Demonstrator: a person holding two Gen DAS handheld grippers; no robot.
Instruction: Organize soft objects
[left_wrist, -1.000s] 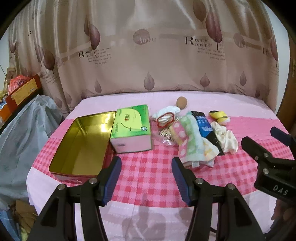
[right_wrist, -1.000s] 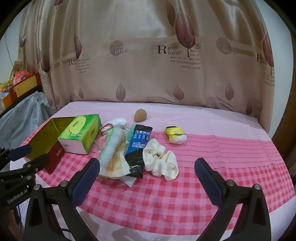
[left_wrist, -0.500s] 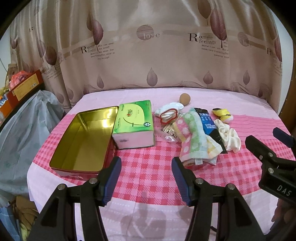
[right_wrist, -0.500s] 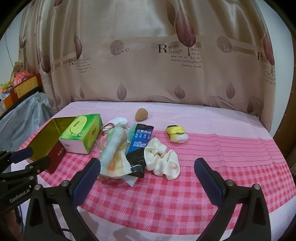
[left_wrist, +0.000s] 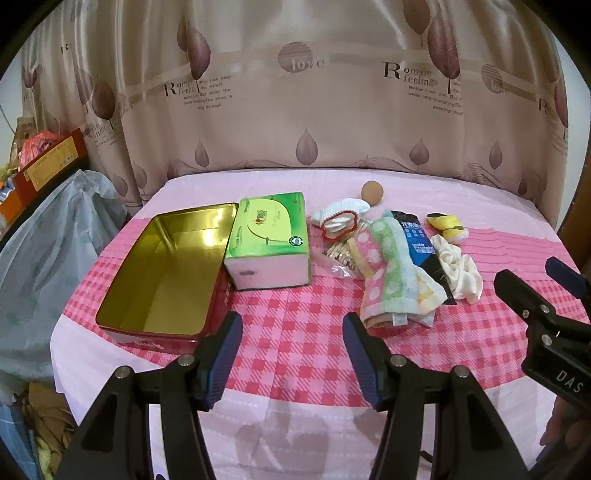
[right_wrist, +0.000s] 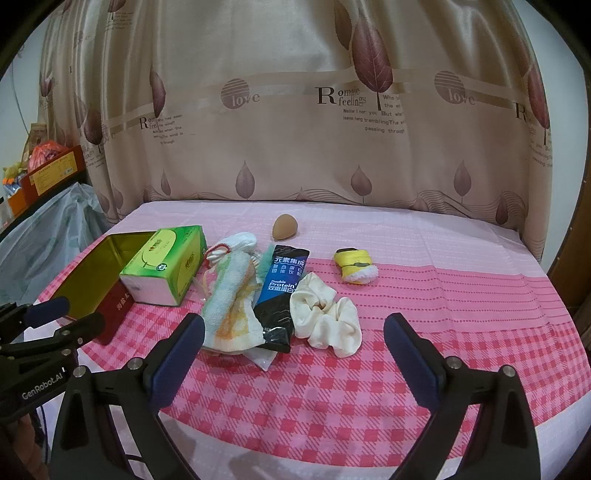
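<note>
One open gold-lined tin (left_wrist: 162, 273) sits at centre left of the left wrist view, with one green tissue box (left_wrist: 269, 240) touching its right side. Just right of that lies one folded pastel towel (left_wrist: 391, 273), its long axis running from upper centre down toward the right pad of the left gripper (left_wrist: 291, 354), which looks the nearer one. Its jaws are spread wide, holding nothing. In the right wrist view the right gripper (right_wrist: 295, 354) gapes equally empty below one cream scrunchie (right_wrist: 325, 317) at centre frame, one dark sachet (right_wrist: 284, 291), one yellow plush (right_wrist: 354, 266) and one brown sponge egg (right_wrist: 284, 226).
</note>
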